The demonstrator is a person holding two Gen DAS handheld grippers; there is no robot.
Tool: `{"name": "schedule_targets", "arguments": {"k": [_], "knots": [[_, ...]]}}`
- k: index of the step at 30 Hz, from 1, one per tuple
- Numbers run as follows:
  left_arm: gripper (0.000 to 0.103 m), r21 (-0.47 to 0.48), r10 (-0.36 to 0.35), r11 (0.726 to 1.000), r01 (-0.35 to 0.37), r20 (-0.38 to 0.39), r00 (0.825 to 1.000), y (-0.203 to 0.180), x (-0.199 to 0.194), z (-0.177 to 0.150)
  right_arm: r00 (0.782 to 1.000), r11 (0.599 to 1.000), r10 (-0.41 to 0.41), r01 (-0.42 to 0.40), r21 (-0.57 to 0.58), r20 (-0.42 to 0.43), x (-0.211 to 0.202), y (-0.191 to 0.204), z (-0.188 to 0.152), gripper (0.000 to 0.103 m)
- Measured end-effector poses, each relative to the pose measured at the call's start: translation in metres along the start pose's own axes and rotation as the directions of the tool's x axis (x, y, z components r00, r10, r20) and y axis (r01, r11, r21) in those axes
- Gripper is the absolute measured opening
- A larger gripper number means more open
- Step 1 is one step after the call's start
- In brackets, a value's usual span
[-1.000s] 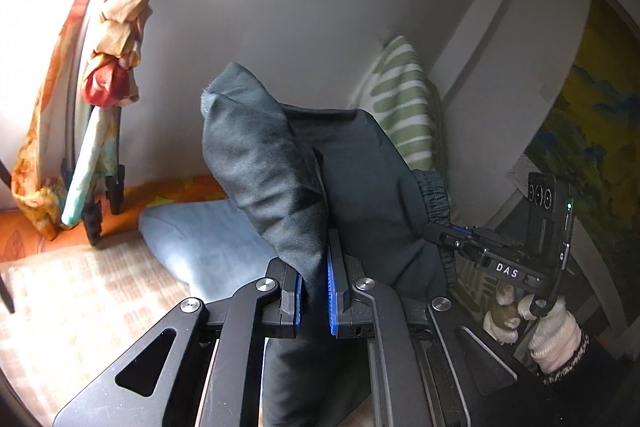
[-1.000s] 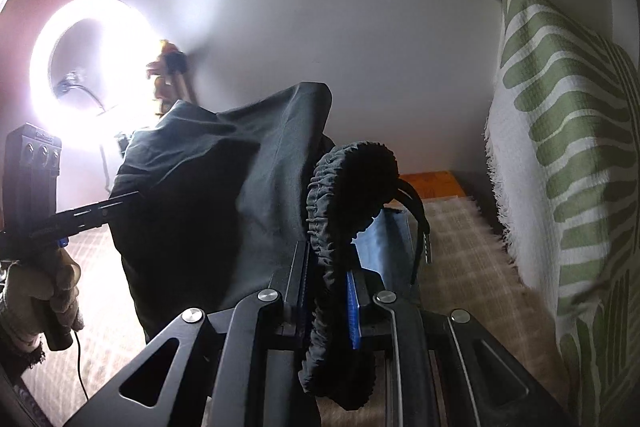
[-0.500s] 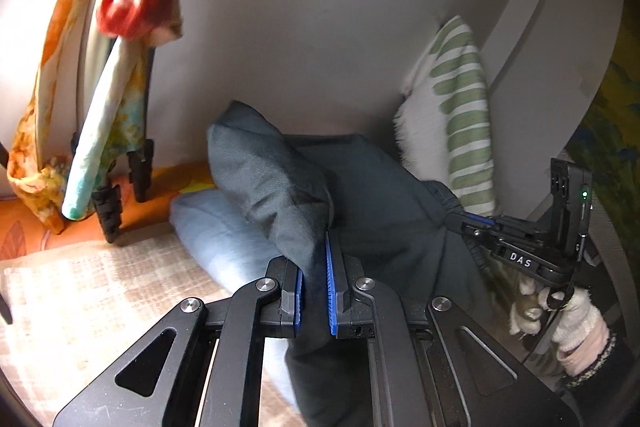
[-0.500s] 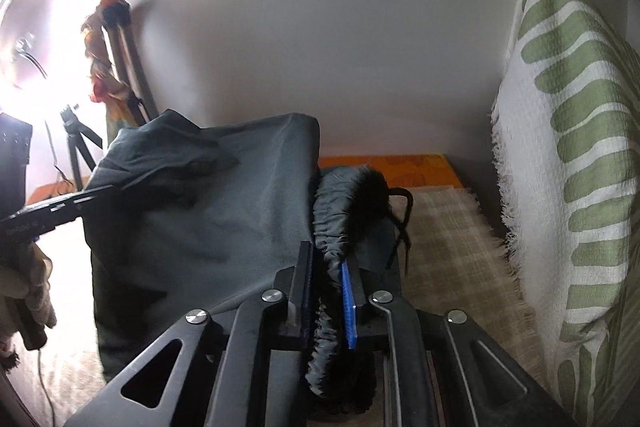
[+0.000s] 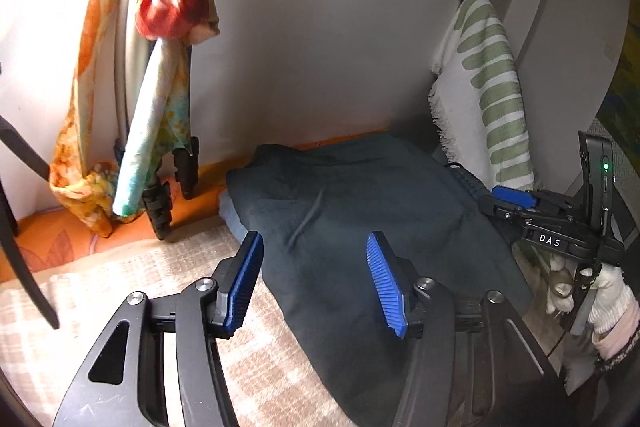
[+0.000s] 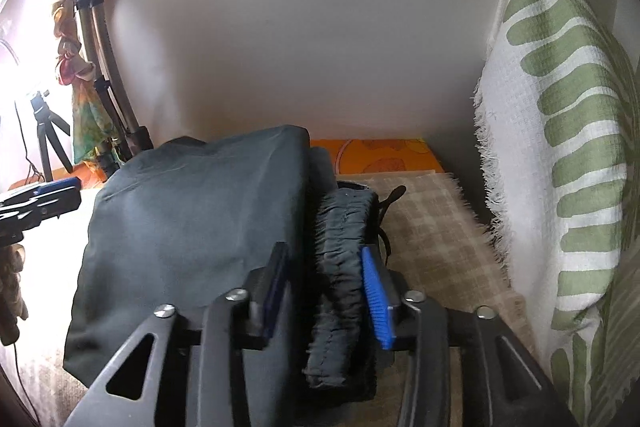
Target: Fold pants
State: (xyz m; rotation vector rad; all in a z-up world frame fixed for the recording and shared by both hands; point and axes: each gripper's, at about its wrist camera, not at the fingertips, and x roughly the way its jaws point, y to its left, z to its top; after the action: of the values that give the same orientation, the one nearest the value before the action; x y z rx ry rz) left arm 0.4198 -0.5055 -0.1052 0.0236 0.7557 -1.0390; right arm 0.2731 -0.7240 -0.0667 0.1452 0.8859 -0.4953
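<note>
The dark folded pants [image 5: 360,211] lie flat on the checked bedspread [image 5: 120,291]. My left gripper [image 5: 316,281] hovers over their near left edge. Its jaws are opening, and its blue pads [image 5: 244,283] stand wide apart above the cloth without pressing it. At the right of the left wrist view, a gloved hand holds my right gripper [image 5: 516,201]. In the right wrist view the right gripper [image 6: 326,295] is also opening. The gathered elastic waistband [image 6: 344,259] lies loose between its pads. The pants [image 6: 192,219] spread to the left, with my left gripper [image 6: 40,199] at their far side.
A white pillow with green stripes [image 6: 560,147] leans against the wall on the right. A tripod draped with a colourful scarf [image 5: 160,99] stands at the left, by the orange sheet [image 5: 60,239]. A light-blue garment [image 5: 230,215] lies under the pants.
Both grippers came down with the pants and opened. The fabric they had pinched and held up now lies flat on the bed.
</note>
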Motion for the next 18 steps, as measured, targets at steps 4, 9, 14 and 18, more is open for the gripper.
{"name": "schedule_targets", "arguments": {"k": [4, 9, 14, 18], "knots": [[0.057, 0.027, 0.004, 1.0, -0.004, 0.005, 1.0, -0.006, -0.011, -0.007, 1.0, 1.0, -0.012, 0.012, -0.01, 0.021, -0.014, 0.007, -0.003, 0.063], [0.057, 0.047, 0.001, 0.999, -0.001, 0.012, 1.0, -0.017, -0.03, -0.019, 0.998, 0.999, -0.033, 0.033, 0.006, 0.046, -0.04, 0.011, -0.013, 0.079], [0.067, 0.033, -0.011, 0.999, 0.01, 0.029, 1.0, -0.029, -0.06, -0.031, 0.995, 0.997, -0.075, 0.075, -0.002, 0.068, -0.073, 0.02, -0.028, 0.085], [0.068, 0.024, -0.015, 1.0, 0.014, 0.044, 0.999, -0.041, -0.087, -0.04, 0.994, 0.997, -0.081, 0.081, -0.003, 0.079, -0.103, 0.028, -0.045, 0.089]]}}
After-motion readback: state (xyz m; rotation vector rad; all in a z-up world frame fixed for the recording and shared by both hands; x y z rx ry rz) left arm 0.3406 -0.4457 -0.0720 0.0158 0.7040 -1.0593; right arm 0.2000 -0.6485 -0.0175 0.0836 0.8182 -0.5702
